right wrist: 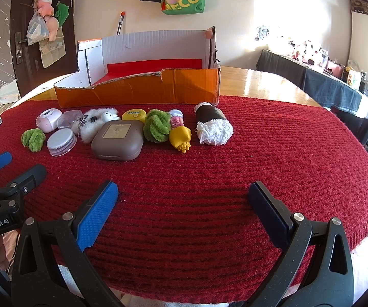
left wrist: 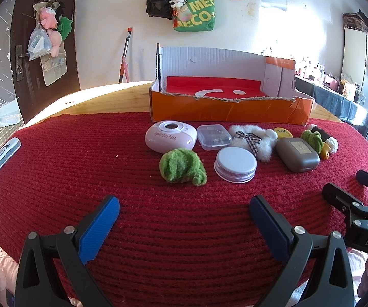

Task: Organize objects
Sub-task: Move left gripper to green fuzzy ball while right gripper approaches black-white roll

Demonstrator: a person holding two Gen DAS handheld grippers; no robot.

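Lying in a loose row on the red knitted mat (right wrist: 209,179), the small objects are seen just before the orange cardboard box (right wrist: 137,92), which stands at the mat's far edge with its low front wall torn and its red floor bare. Toward the left end of the row a pink rounded device (left wrist: 170,136) is found, with a clear plastic case (left wrist: 213,136) just beside it. Nearer the front edge, a green fuzzy ball (left wrist: 182,166) and a round white-lidded tin (left wrist: 235,163) are set side by side. A white fluffy piece with a checked bow (left wrist: 250,140) touches the tin's far side, and a brown rounded case (right wrist: 118,139) lies next to it. Behind the brown case a yellow disc (right wrist: 134,115) is seen; to its right come a second green fuzzy ball (right wrist: 157,125), a yellow toy (right wrist: 180,138) and a black-and-white roll (right wrist: 213,125) at the right end. A pale blue flat device (left wrist: 3,156) rests well apart at the mat's left edge. The mat covers a wooden bench (right wrist: 265,81). The left tool (left wrist: 184,215) and the right tool (right wrist: 184,199) are held over the near part of the mat, both spread wide with nothing between their pads.
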